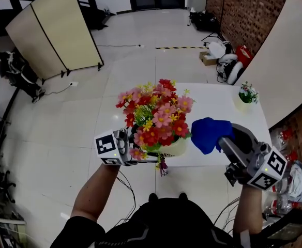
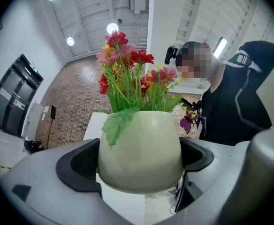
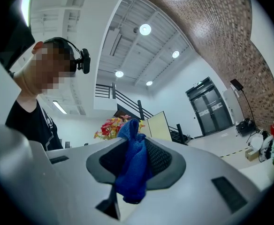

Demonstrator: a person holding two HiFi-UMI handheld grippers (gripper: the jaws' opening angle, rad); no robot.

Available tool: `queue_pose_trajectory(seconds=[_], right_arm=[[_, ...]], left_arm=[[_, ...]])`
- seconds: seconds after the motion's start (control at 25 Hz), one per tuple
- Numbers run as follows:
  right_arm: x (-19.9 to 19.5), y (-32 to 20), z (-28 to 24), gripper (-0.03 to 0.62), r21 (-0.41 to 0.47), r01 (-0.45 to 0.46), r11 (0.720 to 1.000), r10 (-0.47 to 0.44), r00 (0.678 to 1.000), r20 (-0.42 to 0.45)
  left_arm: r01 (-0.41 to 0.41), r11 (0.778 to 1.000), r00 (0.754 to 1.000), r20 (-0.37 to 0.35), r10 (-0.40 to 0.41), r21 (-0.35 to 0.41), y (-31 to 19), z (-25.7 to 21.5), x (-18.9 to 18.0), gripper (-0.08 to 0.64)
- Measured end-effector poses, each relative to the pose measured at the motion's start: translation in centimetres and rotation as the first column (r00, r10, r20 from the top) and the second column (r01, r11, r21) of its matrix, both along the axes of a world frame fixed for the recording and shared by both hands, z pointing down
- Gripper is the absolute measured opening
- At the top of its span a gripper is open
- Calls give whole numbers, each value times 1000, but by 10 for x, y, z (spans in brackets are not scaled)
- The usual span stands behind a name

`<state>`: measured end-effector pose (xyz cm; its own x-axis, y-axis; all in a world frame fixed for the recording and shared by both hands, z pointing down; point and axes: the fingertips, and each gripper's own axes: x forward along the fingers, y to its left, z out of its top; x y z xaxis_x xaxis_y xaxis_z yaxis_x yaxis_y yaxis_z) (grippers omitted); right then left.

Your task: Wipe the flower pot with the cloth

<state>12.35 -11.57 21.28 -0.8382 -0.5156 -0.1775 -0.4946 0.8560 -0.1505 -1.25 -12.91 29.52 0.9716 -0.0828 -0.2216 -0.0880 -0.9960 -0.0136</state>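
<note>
Well, the white table [image 1: 221,99] is flat, smooth and rectangular, with glossy floor tiles around it. At its near edge is the flower pot [image 2: 141,149], a rounded, cream, matt bowl packed with red, pink and yellow flowers [image 1: 156,115] on green stems (from above, the blooms hide most of the pot). Whether its base rests on the table cannot be made out. The left gripper [image 2: 138,161] has its dark jaws clamped against the pot's two sides. The right gripper [image 3: 136,161], held just right of the pot, pinches a blue cloth [image 1: 208,133]. The cloth is fuzzy and bunched, with one end hanging below the jaws and the bulk close beside the flowers. A small flowering pot [image 1: 247,94] stands at the table's far right.
</note>
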Motion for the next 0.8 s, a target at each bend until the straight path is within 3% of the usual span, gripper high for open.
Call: queue_pose_trajectory(seconds=[0.16,0.32,0.48,0.8], right_arm=[[5,5,3,97,-12,20,1000,-20,999,29],[-22,23,-6,97,5,159,987,-159,987,36],[-53,25,-25,97,14,258,966,-259,966,22],[-61,11,-41,97,39,306,951,-307,952,11]], left_arm=[[-16,999,996,-91,12,-48,-2,-4,5,522],[-78,996,982,-174,68,-50,5,-20,-7,522],[-140,990,974,-180,135,-14,16,-43,-23,522],[-146,989,972,-187,144,0,20,-56,-17,522]])
